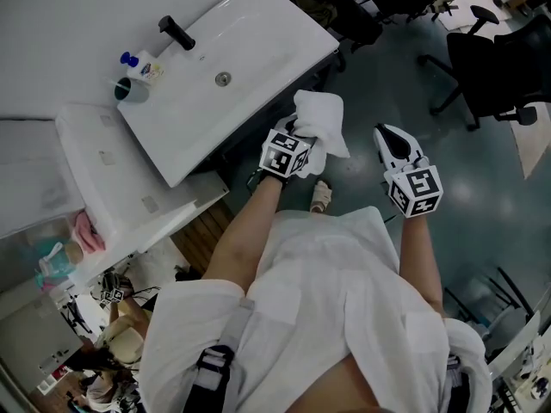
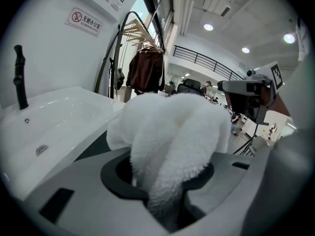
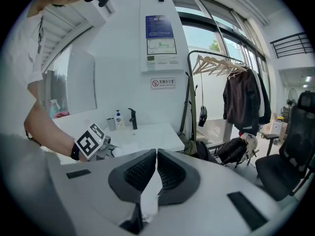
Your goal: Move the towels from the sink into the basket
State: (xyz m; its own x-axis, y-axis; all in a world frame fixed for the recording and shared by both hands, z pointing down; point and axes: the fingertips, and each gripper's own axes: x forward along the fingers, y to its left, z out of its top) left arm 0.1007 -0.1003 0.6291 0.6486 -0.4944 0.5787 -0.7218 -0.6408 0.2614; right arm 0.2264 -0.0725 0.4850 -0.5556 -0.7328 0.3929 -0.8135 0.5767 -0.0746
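White towel (image 1: 320, 119) bunched upright, off sink (image 1: 258, 24) front edge, over floor (image 1: 379, 76) | left gripper (image 1: 301, 141) clamps it | right gripper (image 1: 394, 141) pinched closed, empty

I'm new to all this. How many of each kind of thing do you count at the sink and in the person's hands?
Towel: 1, the white towel clamped in the left gripper
Grippers: 2, the left gripper and the right gripper
Sink: 1, the white sink
Faucet: 1, the black faucet
Bottle: 1, the blue-capped bottle
Cup: 1, the cup
Total: 7

A white sink (image 1: 258, 33) carries a black faucet (image 1: 176, 33), a soap bottle (image 1: 145, 69) and a cup (image 1: 131, 90).
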